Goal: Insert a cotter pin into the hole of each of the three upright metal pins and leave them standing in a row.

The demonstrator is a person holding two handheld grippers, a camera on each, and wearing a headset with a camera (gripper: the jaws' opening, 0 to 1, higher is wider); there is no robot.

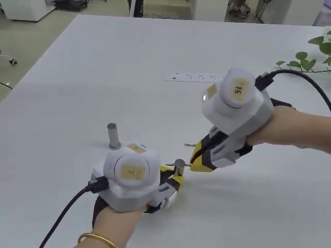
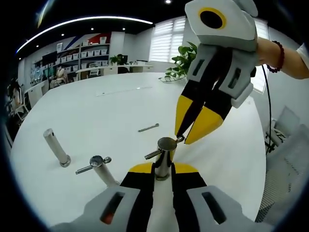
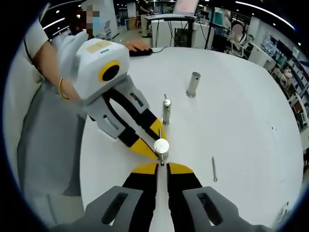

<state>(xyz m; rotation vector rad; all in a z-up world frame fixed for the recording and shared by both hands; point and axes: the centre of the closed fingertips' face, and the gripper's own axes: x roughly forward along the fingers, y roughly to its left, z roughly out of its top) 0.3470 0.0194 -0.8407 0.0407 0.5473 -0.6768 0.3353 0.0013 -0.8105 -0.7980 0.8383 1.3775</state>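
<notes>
currently my left gripper clamps 1 metal pin upright on the table. my right gripper pinches the cotter pin, partly through the hole. i advise a level, straight push.

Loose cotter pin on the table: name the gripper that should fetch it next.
Right, probably. The loose cotter pin lies near the right gripper, shut on a second cotter pin; the left gripper is shut on the upright metal pin, steadying it.

housings white-grey | jaws yellow-black | cable black | gold bangle | bead bracelet
</notes>
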